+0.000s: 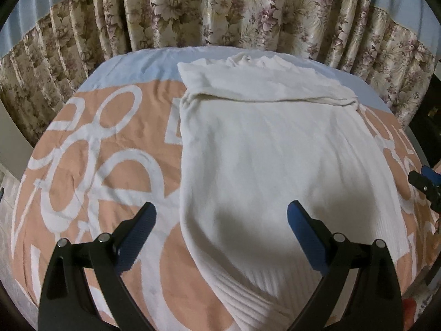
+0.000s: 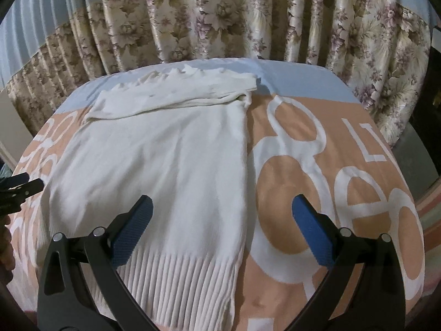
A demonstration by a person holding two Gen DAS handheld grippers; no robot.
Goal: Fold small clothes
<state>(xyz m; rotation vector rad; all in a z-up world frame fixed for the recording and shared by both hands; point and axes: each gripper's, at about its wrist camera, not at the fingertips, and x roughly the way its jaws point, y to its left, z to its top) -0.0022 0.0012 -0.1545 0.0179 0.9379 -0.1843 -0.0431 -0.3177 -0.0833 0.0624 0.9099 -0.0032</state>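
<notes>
Left gripper [image 1: 222, 215] agape over white sweater [image 1: 275, 151]; right gripper [image 2: 222, 211] likewise — empty.

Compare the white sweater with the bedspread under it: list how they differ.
The sweater is plain cream-white; the bedspread is peach with big white shapes and a pale blue far band. The sweater is ribbed at its near hem; the bedspread looks smooth. The sweater has its far part folded over itself; the bedspread lies in a single spread layer. Both lie flat.

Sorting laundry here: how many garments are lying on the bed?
1: a white ribbed sweater spread mid-bed on the peach bedspread, sleeves folded across its top. None visible elsewhere; anything underneath is hidden.
</notes>
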